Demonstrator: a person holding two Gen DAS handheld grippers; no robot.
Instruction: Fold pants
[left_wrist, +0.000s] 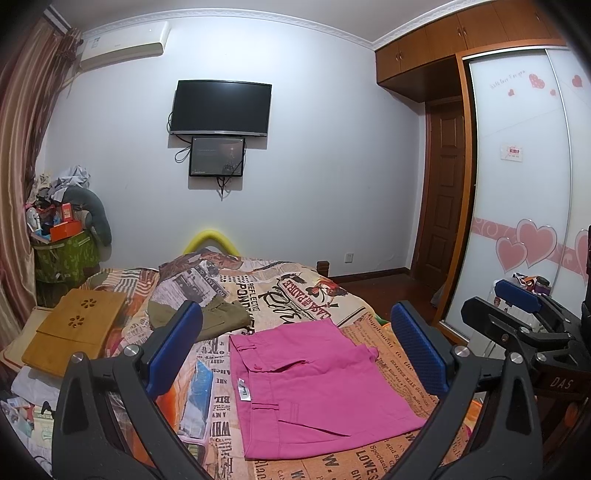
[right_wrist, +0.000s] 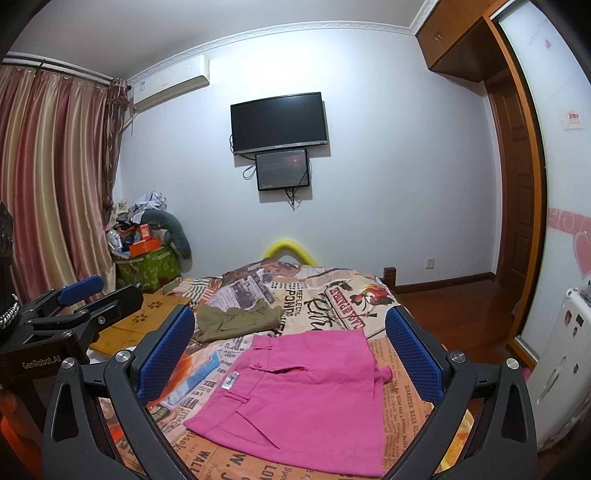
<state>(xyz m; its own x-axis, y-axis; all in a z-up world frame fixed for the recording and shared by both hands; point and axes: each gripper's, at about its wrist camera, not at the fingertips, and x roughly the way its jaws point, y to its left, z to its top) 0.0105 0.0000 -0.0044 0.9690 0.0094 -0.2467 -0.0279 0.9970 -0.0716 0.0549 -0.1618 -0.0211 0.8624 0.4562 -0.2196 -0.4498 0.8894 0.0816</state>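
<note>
The pink pants (left_wrist: 317, 387) lie folded into a compact rectangle on the newspaper-print bedspread (left_wrist: 303, 295); they also show in the right wrist view (right_wrist: 306, 398). My left gripper (left_wrist: 295, 350) is open and empty, held above the pants. My right gripper (right_wrist: 291, 354) is open and empty, also above them. The right gripper shows at the right edge of the left wrist view (left_wrist: 524, 306), and the left gripper at the left edge of the right wrist view (right_wrist: 74, 295). Folded olive pants (left_wrist: 214, 317) lie farther back on the bed, also seen in the right wrist view (right_wrist: 240, 317).
A wooden lap tray (left_wrist: 74, 332) sits on the bed's left side. A green basket (left_wrist: 66, 254) piled with clutter stands in the left corner. A TV (left_wrist: 221, 107) hangs on the far wall. A wardrobe (left_wrist: 517, 184) stands at the right.
</note>
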